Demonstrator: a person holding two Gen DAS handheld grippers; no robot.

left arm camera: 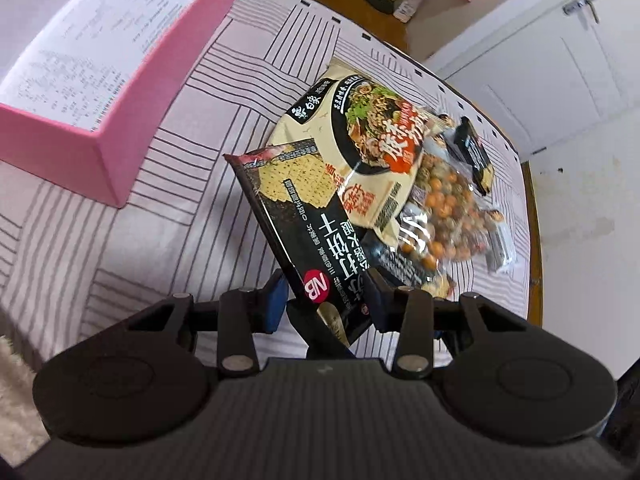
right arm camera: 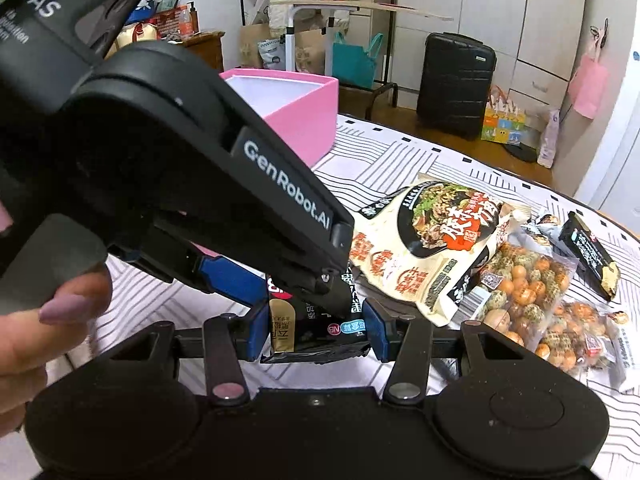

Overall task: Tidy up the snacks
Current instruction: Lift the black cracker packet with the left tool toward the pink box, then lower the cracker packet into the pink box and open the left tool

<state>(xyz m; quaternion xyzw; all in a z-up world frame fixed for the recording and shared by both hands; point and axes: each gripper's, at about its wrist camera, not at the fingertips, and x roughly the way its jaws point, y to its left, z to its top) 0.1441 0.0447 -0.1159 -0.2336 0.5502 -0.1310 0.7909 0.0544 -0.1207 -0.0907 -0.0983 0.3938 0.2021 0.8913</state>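
We pinch a black cracker packet (left arm camera: pixel 294 232) in both the left hand-held gripper (left arm camera: pixel 324 300) and the right hand-held gripper (right arm camera: pixel 316 330), raised off the striped bed (left arm camera: pixel 168 184), between the pink box (left arm camera: pixel 120 136) and the noodle bag (left arm camera: pixel 360 136).

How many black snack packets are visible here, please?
2. A large black cracker packet is held by the left claw and right claw; a small black packet lies far right on the striped tablecloth. Others may be hidden.
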